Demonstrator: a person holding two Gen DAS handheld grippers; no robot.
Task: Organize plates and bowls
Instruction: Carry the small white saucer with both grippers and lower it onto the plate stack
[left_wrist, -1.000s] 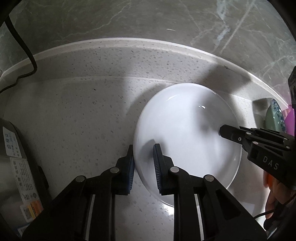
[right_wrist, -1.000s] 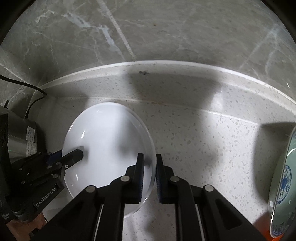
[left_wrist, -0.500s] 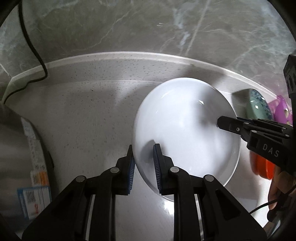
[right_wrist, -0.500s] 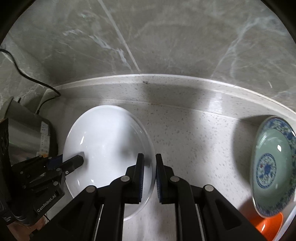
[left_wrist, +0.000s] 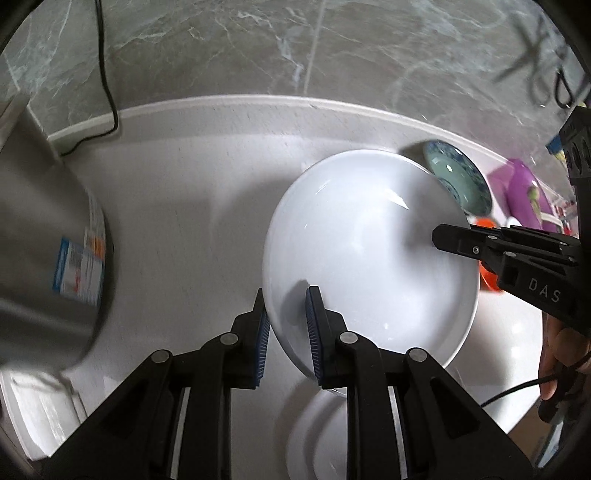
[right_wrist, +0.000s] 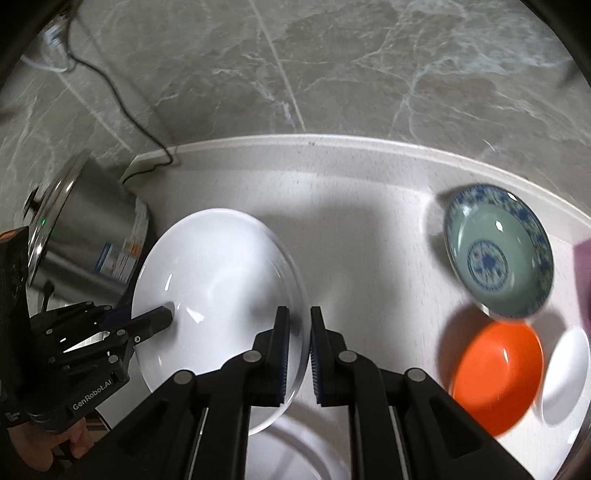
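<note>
Left gripper (left_wrist: 284, 295) clamped on white bowl (left_wrist: 362, 236) near rim, right gripper (right_wrist: 297, 314) clamped on opposite rim, bowl above speckled counter (left_wrist: 177, 206)

Both grippers are black plastic: the left gripper (left_wrist: 284, 295) carries ribbed blue pads (left_wrist: 263, 332) and silver pivot screws. The right gripper (right_wrist: 297, 317) body is lettered "DAS"; the left reads "GenRobot.AI".

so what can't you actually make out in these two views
- White dish under the held white plate: both views, mostly hidden by gripper fingers and the plate.
- Steel pot label: left wrist view, motion blurred, unreadable.
- Purple item: left wrist view, blurred and partly hidden behind the right gripper.
</note>
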